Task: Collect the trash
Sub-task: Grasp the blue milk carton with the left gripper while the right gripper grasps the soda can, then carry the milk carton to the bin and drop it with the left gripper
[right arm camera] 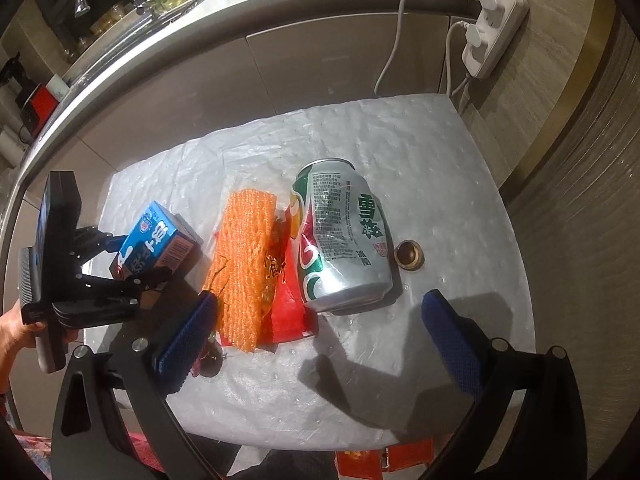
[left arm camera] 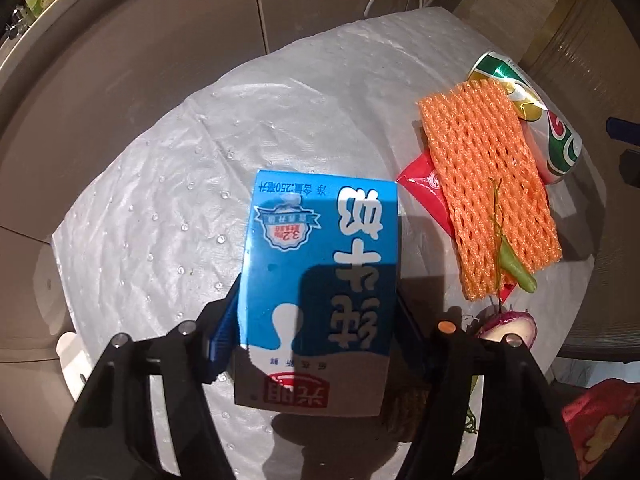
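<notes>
Currently the left hand-held gripper (left arm camera: 316, 316) clamps the blue milk carton (left arm camera: 320, 272); the right hand-held gripper (right arm camera: 316, 320) stands wide open, empty, above the can (right arm camera: 340, 236).

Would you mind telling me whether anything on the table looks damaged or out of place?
The drink can lies tipped on its side, its wall dented. A small brown cap-like piece sits loose beside it. Vegetable scraps lie on the orange foam net.

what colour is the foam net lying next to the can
Orange foam net, with a diamond mesh pattern; clearest in the left wrist view.
</notes>
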